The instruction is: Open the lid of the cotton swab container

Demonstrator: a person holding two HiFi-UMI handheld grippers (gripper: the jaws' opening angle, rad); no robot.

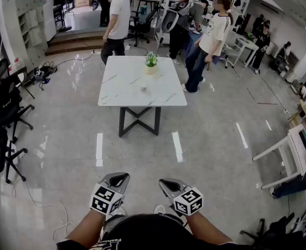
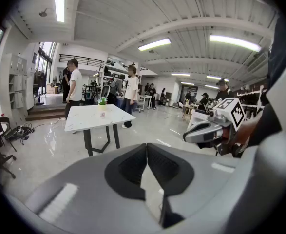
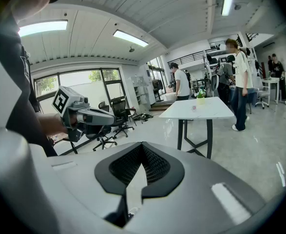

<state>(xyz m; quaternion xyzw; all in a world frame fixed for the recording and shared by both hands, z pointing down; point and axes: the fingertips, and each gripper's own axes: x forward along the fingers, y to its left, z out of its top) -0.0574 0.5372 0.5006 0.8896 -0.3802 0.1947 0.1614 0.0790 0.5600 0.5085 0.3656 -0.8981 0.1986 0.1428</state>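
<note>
Left gripper (image 1: 118, 178) and right gripper (image 1: 169, 183), fingers clenched empty, hang well apart from the table (image 1: 124, 85) (container (image 1: 143, 89), perhaps, atop).

Pretty sure I'm in an open-plan office-lab space: shiny floor (image 1: 64, 139), marble-top table (image 1: 121, 90) well ahead of my left tongs (image 1: 118, 180), black office chairs (image 1: 0, 100) off to their left, people (image 1: 118, 15) standing beyond the table, strip lights (image 2: 154, 44) overhead.

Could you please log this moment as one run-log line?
left gripper: shut, empty | right gripper: shut, empty | small container: on table, untouched
</note>
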